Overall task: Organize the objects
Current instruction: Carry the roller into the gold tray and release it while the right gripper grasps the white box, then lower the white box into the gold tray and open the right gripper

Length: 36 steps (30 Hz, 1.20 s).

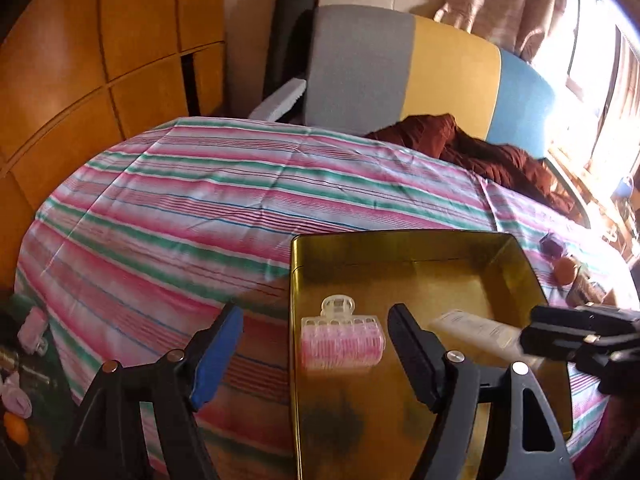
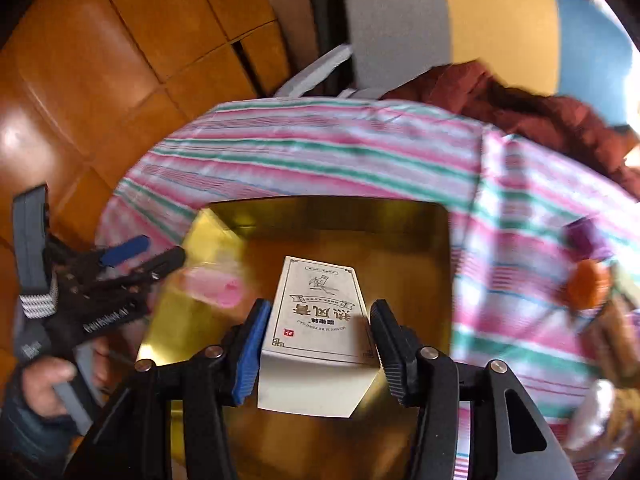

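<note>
A gold tin (image 1: 400, 248) lies on the striped bed. Inside it rests a pink hair roller (image 1: 342, 346) with a clear clip. My left gripper (image 1: 316, 332) hangs open just above the roller, with its pads well clear of it. From the right, my right gripper (image 1: 528, 332) reaches in over the tin, shut on a white printed box (image 1: 476, 332). In the right wrist view the white box (image 2: 320, 320) sits between the pads of the right gripper (image 2: 320, 344), above the floor of the tin (image 2: 400, 216). The left gripper (image 2: 164, 248) and the blurred roller (image 2: 212, 288) show at the left.
An orange ball (image 1: 566, 270) and a purple thing (image 1: 552, 246) lie on the sheet right of the tin. A brown blanket (image 1: 480, 152) is heaped by the grey, yellow and blue headboard (image 1: 452, 76). A wooden wardrobe (image 1: 100, 60) stands on the left. Small pink items (image 1: 34, 328) lie below the bed's left edge.
</note>
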Available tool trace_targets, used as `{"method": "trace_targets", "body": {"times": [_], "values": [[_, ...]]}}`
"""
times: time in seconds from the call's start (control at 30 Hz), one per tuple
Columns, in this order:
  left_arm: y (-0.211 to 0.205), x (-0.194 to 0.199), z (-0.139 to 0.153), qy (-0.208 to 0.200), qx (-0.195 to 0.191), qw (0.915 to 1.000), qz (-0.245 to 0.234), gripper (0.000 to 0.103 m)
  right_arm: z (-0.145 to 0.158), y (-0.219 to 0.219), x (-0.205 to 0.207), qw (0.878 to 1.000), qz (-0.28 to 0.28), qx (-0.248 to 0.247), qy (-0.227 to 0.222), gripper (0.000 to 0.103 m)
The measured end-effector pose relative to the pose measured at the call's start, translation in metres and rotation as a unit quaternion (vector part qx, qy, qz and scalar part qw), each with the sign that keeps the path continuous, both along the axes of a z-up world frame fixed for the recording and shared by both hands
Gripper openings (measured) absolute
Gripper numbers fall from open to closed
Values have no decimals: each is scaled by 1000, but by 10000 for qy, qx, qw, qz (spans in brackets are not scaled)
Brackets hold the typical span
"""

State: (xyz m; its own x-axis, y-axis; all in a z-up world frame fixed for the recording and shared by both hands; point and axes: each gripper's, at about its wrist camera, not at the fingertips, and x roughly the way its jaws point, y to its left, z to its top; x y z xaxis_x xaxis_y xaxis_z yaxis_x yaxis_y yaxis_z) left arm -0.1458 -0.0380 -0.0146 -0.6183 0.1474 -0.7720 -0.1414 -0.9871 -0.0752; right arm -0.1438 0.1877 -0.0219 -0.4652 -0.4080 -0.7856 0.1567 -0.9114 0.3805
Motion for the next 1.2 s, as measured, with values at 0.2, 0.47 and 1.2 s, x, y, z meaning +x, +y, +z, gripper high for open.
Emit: {"method": "trace_targets", "body": {"times": [0.2,0.47,1.2], "values": [[-19,36,-3,-25,271,9992,278,76,-12,-28,22,9991,375,-37,-178,62],[-33,79,8,102,293,9980,556,76,-44,-51,35,9962,559,-108,-656,78],[17,109,26,462,26,9987,190,76,2,-56,102,9859,173,1361,961,103]]}}
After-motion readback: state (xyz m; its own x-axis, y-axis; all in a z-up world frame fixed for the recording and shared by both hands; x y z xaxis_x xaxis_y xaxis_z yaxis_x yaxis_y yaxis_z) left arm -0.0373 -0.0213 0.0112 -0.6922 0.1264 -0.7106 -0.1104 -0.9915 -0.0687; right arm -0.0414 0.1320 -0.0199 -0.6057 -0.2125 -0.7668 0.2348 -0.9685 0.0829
